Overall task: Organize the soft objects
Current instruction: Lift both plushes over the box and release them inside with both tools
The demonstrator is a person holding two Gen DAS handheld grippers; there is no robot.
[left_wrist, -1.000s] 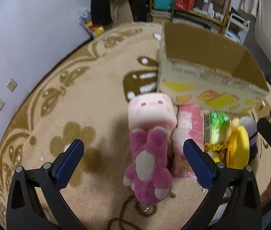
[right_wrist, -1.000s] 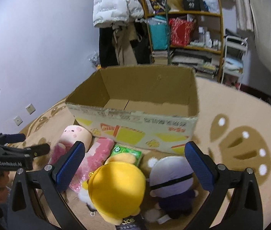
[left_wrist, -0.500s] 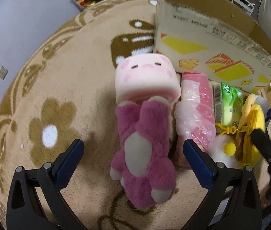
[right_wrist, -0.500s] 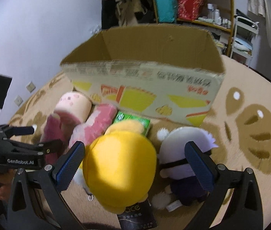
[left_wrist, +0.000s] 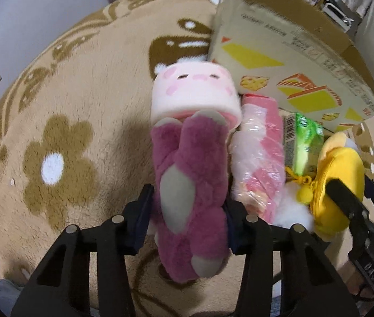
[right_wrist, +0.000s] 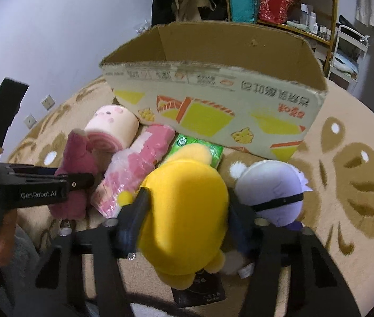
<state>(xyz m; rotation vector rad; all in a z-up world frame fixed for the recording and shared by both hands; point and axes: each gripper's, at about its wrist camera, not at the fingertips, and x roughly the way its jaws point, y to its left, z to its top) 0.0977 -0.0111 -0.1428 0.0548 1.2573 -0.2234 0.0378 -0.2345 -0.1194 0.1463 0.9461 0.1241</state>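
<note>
On the rug (left_wrist: 86, 100), before the box (right_wrist: 213, 105), the pink plush (left_wrist: 189, 185) is clamped by the left gripper (left_wrist: 187, 222) and the yellow plush (right_wrist: 184, 211) by the right gripper (right_wrist: 187, 219), with a pink packet (left_wrist: 261, 158), green pack (left_wrist: 305, 142) and purple plush (right_wrist: 271, 187) crowded alongside.

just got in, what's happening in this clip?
A person with two handheld grippers is sorting soft toys on a rug in front of an open cardboard box. The left gripper is clamped on the purple plush bear; the right gripper is clamped on the yellow plush. Both toys seem to be still down in the pile, beside a pink wrapped pack, a green packet and a lavender plush. No toy shows inside the box from these views.
</note>
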